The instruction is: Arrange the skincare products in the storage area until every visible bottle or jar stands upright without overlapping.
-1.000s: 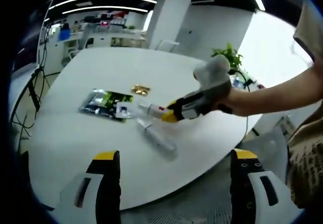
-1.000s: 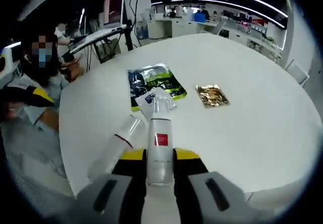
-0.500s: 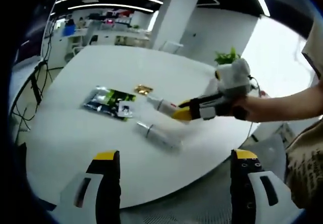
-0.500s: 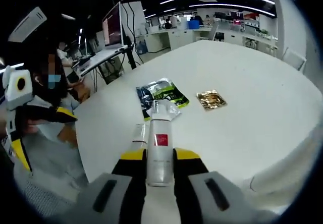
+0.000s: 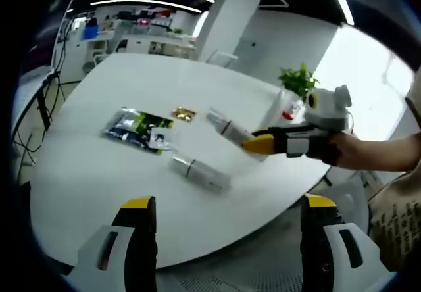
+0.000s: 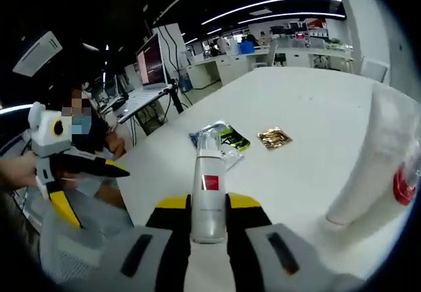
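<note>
My right gripper [image 6: 208,203] is shut on a white bottle with a red label [image 6: 209,173], holding it in the air above the white table [image 6: 309,114]. In the left gripper view that gripper [image 5: 255,144] reaches in from the right, the held bottle [image 5: 227,126] slanting up to the left. A clear bottle [image 5: 197,171] lies on its side in front of the sachets. A white tube with a red mark [image 6: 368,154] stands upright at the right, also seen as the tube [image 5: 284,106] beyond the right gripper. My left gripper [image 5: 227,239] is open and empty, off the table's near edge.
A green-black sachet [image 5: 135,126], a small white sachet [image 5: 160,139] and a gold sachet [image 5: 183,114] lie flat mid-table. A potted plant [image 5: 297,80] stands past the far edge. A person sits at the left [image 6: 92,141]. Desks and monitors fill the room behind.
My right gripper has lifted the red-label bottle off the table and carried it right, away from the sachets toward the standing tube. The clear bottle still lies flat. My left gripper stays open.
</note>
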A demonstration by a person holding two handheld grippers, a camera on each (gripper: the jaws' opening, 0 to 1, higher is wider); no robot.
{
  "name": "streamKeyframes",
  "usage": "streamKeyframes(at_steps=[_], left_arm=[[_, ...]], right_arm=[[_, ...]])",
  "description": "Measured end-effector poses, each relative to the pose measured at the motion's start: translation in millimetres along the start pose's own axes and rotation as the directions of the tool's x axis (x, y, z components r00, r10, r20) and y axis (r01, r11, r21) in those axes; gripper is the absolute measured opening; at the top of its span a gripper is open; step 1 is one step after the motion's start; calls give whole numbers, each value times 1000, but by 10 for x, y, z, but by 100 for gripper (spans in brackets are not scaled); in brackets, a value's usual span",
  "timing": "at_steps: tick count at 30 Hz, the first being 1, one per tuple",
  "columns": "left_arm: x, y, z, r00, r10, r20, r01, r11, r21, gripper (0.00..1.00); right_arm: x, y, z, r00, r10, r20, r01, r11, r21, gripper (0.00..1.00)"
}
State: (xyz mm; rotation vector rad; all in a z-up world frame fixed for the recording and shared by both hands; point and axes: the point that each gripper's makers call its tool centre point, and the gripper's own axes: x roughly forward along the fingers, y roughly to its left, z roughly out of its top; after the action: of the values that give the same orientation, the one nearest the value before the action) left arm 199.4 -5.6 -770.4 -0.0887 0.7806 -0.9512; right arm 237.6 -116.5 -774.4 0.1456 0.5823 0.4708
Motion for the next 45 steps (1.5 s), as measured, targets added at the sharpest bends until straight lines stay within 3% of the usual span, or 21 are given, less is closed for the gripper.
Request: streamKeyframes(at_steps=[4, 8, 10, 14, 18, 23, 29, 34, 38, 42, 45], left_arm=[[17, -22, 18, 1000, 3, -9, -4, 1000, -4, 88], [32, -176, 88, 999, -42, 23, 44, 995, -87, 88], [31, -232, 132, 999, -48, 26, 50, 995, -88, 88], [29, -346, 248, 997, -75, 31, 77, 993, -87, 88], [17, -435, 450, 990, -112, 84, 120, 988, -101, 87], [9, -511, 602, 984, -139, 107, 150, 984, -98, 84], [62, -715, 788, 959, -223, 176, 255, 948, -188, 77], [136, -771, 903, 955, -218, 202, 261, 941, -215, 71], [200, -808, 995, 953, -192, 233, 252, 932, -260, 62], [246, -825, 996, 958, -163, 234, 227, 933, -280, 51], [280, -823, 951, 964, -150, 220, 209, 939, -274, 49]], right_arm=[[-116, 111, 78, 998, 14, 54, -16, 999, 39, 19], [-210, 200, 139, 995, 21, 95, -26, 998, 53, 19], [-251, 253, 158, 993, 30, 113, -37, 997, 63, 19], [-330, 350, 199, 988, 41, 148, -52, 996, 76, 19], [-389, 428, 220, 984, 52, 171, -64, 996, 65, 19], [-474, 452, 296, 976, 46, 213, -62, 996, 65, 19], [-627, 442, 388, 966, 28, 257, -42, 998, 50, 19], [-720, 500, 411, 964, 16, 266, -26, 999, 35, 19], [-752, 570, 413, 969, 7, 246, -2, 1000, -22, 19], [-755, 608, 415, 974, -1, 225, 17, 997, -70, 19], [-749, 623, 422, 977, -5, 213, 30, 993, -113, 19]])
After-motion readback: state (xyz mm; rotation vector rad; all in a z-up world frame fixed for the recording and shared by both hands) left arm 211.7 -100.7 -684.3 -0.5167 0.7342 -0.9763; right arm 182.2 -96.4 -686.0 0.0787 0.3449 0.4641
